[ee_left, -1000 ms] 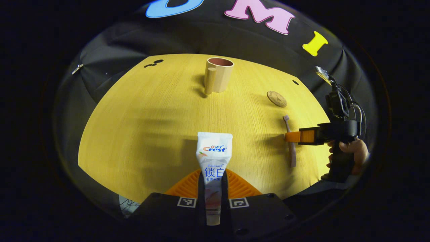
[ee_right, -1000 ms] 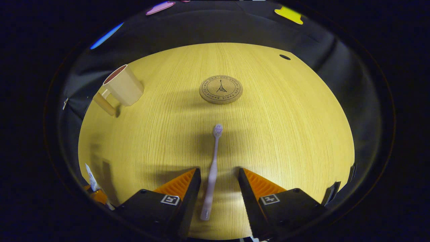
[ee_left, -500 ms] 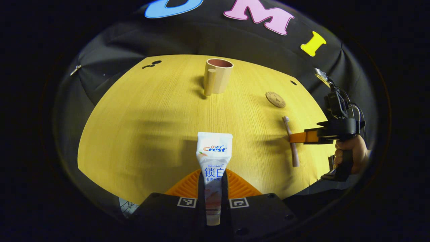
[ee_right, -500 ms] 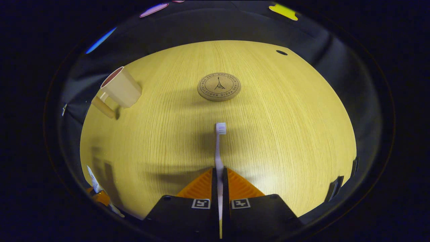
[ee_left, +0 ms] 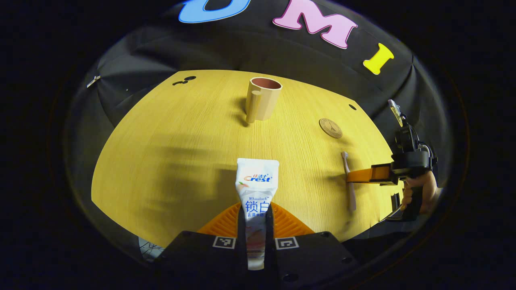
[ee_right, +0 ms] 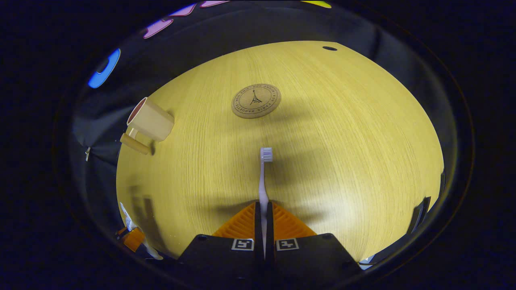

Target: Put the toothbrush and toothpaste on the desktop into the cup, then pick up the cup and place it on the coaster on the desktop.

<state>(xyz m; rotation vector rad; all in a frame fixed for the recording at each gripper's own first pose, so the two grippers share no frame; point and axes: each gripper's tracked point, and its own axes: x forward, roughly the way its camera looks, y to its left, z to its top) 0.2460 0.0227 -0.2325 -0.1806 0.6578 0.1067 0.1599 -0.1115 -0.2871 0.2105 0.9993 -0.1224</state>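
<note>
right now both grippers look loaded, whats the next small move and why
Probably carry the left gripper forward to the cup and drop in the toothpaste: the cup stands upright and open straight ahead, while the right gripper, clamping the toothbrush, sits farther off.

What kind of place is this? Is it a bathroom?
Probably not: it looks like a staged booth. A bare wooden desktop holds a cup and coaster, black cloth hangs behind, and no sink is in view.
</note>
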